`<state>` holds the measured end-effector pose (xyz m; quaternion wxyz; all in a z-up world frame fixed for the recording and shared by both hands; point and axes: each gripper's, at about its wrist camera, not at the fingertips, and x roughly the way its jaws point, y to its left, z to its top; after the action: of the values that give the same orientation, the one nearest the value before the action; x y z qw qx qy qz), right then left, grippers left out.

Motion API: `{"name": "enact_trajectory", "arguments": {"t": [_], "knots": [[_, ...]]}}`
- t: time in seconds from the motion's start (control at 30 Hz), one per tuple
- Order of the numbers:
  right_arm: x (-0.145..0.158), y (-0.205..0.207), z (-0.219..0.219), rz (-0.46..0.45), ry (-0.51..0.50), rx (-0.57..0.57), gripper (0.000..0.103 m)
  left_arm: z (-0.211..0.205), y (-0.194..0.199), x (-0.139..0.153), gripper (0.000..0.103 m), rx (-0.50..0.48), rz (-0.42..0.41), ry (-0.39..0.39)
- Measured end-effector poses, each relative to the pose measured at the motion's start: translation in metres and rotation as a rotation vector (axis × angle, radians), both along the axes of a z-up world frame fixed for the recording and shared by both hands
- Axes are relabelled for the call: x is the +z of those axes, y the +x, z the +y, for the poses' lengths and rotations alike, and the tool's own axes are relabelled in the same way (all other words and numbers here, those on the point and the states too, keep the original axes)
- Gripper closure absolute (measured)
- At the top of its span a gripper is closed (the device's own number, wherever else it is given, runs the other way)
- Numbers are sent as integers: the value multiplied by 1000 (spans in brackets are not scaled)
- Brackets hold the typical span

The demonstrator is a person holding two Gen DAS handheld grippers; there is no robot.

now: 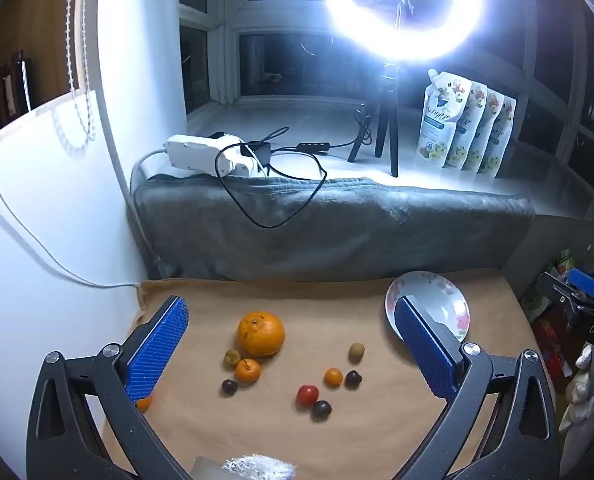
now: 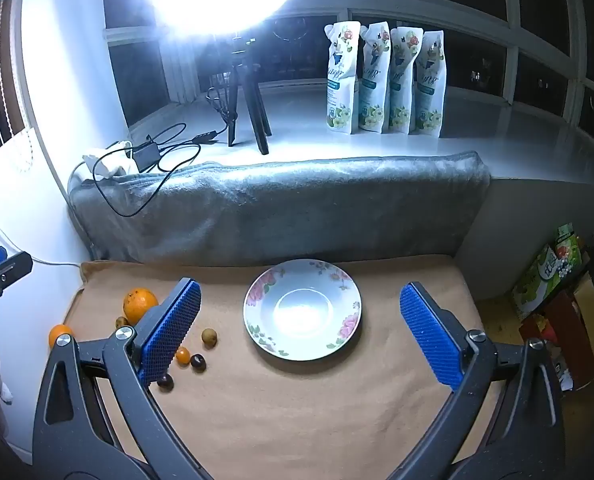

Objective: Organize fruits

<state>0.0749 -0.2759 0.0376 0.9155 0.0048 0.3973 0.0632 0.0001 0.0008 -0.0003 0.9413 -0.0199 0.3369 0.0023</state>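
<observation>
Several small fruits lie on a tan cloth (image 1: pixel 337 432): a large orange (image 1: pixel 261 333), a small orange (image 1: pixel 247 370), a red tomato (image 1: pixel 307 395), dark plums (image 1: pixel 321 409) and a greenish fruit (image 1: pixel 356 351). A flowered white plate (image 2: pixel 301 309) sits empty at the cloth's right; it also shows in the left wrist view (image 1: pixel 441 296). My left gripper (image 1: pixel 293 344) is open above the fruits, holding nothing. My right gripper (image 2: pixel 301 320) is open and empty, its fingers either side of the plate. The large orange (image 2: pixel 139 303) lies left of the right gripper.
A grey folded blanket (image 2: pixel 281 208) lines the cloth's far edge. Behind it a sill holds a ring light on a tripod (image 2: pixel 249 92), a power strip with cables (image 1: pixel 205 154) and several pouches (image 2: pixel 385 80). Boxes (image 2: pixel 553 272) stand off the right edge.
</observation>
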Motion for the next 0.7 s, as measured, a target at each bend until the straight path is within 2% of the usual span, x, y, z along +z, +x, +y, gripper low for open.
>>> {"name": "enact_trajectory", "arguments": {"t": [0.17, 0.2, 0.7], "knots": [[-7, 2, 5, 19, -15, 6, 1, 7, -2, -2, 1, 9, 15, -44], [-7, -5, 3, -7, -8, 5, 1, 8, 4, -5, 1, 10, 31, -3], [-4, -3, -4, 25, 23, -8, 1, 1, 0, -4, 1, 12, 20, 0]]}}
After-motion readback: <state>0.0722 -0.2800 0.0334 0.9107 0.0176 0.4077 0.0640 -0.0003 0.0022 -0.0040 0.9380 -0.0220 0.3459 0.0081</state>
